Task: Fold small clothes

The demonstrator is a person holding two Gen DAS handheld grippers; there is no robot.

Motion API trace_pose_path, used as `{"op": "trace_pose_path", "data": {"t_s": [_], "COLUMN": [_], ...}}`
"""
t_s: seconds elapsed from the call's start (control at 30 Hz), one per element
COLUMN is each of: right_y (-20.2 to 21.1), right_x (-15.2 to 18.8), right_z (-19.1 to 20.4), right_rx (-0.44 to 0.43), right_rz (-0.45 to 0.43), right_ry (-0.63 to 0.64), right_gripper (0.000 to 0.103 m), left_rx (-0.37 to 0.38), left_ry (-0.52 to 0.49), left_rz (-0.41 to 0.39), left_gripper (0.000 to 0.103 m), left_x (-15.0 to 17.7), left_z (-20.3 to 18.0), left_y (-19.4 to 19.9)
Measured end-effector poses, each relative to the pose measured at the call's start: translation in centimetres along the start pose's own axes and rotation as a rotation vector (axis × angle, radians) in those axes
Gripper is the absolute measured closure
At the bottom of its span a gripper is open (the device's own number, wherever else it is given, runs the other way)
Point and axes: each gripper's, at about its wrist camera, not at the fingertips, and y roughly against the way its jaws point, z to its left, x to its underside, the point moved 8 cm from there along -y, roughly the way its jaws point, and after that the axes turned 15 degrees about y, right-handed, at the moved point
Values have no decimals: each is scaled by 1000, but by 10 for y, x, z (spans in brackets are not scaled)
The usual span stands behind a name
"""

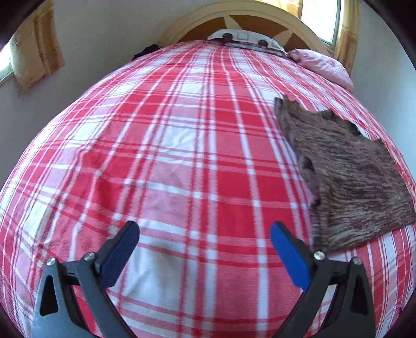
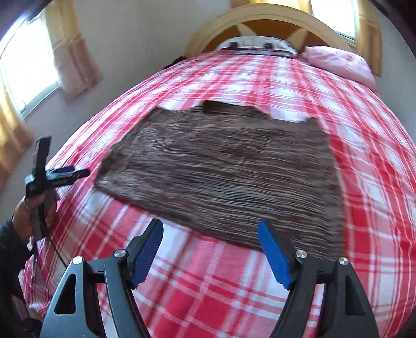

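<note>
Brown-and-white striped knit garment (image 2: pixel 221 171) lay flat on the red-and-white plaid bedspread (image 1: pixel 161 156), filling mid-frame in the right wrist view, at right edge in the left. Right gripper (image 2: pixel 210 231) jaws spread, holding nothing, just short of its near hem. Left gripper (image 1: pixel 204 231) jaws spread over bare bedspread. Pink pillow (image 1: pixel 322 65) upper right.

Both wrist views overlook the bed (image 1: pixel 182 130), facing its headboard (image 2: pixel 267 18).
</note>
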Motion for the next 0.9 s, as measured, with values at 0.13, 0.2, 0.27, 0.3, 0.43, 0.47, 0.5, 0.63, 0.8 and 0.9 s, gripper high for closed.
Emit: {"op": "trace_pose_path", "data": {"t_s": [0.13, 0.2, 0.27, 0.3, 0.43, 0.47, 0.5, 0.63, 0.8, 0.9], "right_y": [-25, -42, -53, -58, -77, -82, -88, -102, -118, -124], "right_x": [-21, -31, -38, -43, -58, -61, -65, -72, -80, -82], "right_z": [53, 78, 98, 109, 143, 150, 160, 183, 184, 182], "right_rx": [-9, -12, -11, -8, 19, 26, 30, 69, 126, 128], "right_rz": [15, 23, 26, 22, 14, 12, 15, 4, -17, -18], "right_ry": [124, 191, 242, 271, 369, 389, 416, 497, 494, 473], "right_gripper": [27, 27, 28, 28, 36, 36, 36, 36, 51, 55], "left_rx": [9, 11, 31, 25, -22, -28, -35, -35, -40, -34], "left_ry": [36, 61, 55, 46, 3, -6, -16, -21, -32, -40], "left_rz": [13, 32, 17, 15, 1, 3, 5, 14, 23, 30], "left_gripper": [0, 1, 0, 0, 0, 0, 0, 0, 0, 0], "left_x": [-6, -3, -2, -1, 1, 1, 2, 1, 3, 2], "left_z": [20, 29, 29, 28, 25, 24, 23, 24, 22, 21], "left_y": [-4, -10, -7, -6, -9, -10, -11, -12, -13, -14]}}
